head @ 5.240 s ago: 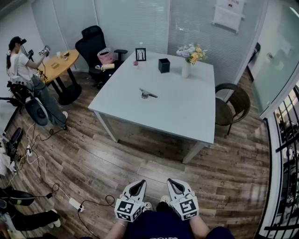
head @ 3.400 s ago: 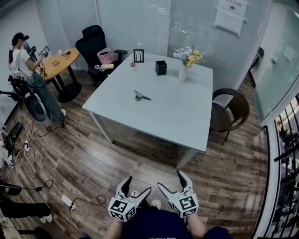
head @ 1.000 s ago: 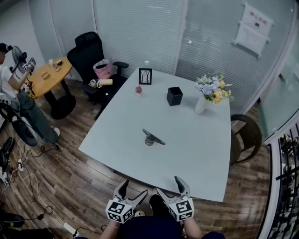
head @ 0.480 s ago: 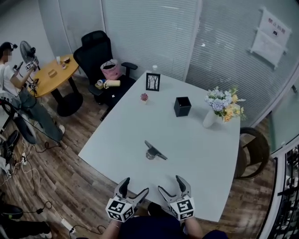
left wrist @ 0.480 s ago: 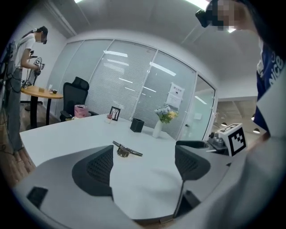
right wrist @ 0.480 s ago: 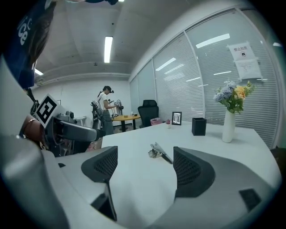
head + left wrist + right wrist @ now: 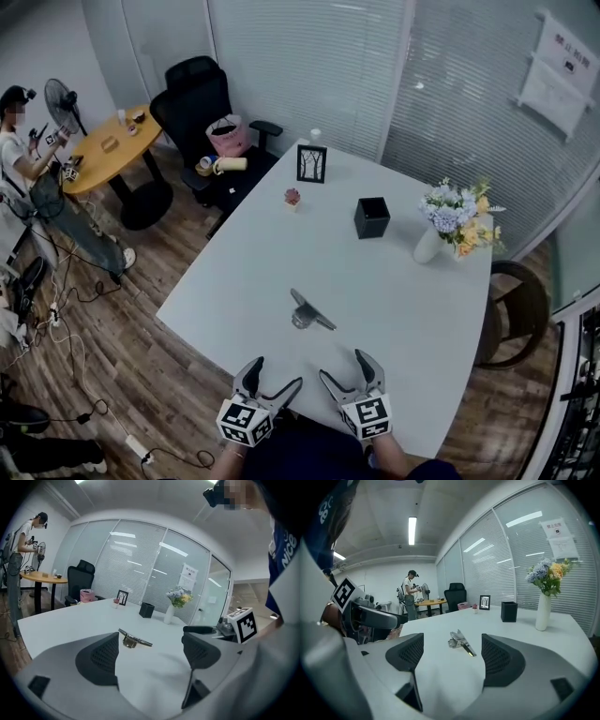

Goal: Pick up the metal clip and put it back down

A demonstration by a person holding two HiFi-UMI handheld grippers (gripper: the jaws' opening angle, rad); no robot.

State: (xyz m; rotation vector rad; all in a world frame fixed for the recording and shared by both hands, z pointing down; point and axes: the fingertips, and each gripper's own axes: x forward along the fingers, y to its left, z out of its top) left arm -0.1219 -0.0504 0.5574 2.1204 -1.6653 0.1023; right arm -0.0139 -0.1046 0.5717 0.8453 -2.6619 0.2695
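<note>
The metal clip (image 7: 309,312) lies on the white table (image 7: 267,258), near its front edge and well short of both grippers. The left gripper (image 7: 277,373) and the right gripper (image 7: 344,366) hang side by side just past that edge, each pointing across the tabletop toward the clip. In the left gripper view the 2 jaws stand wide apart with only bare tabletop between them, and the clip (image 7: 133,640) sits farther ahead. The right gripper view shows the same: jaws spread wide, empty, with the clip (image 7: 461,641) beyond the tips. Farther back on the table stand a black square cup (image 7: 371,217), a white vase of flowers (image 7: 433,242), a picture frame (image 7: 311,163) and a small potted plant (image 7: 292,197).
</note>
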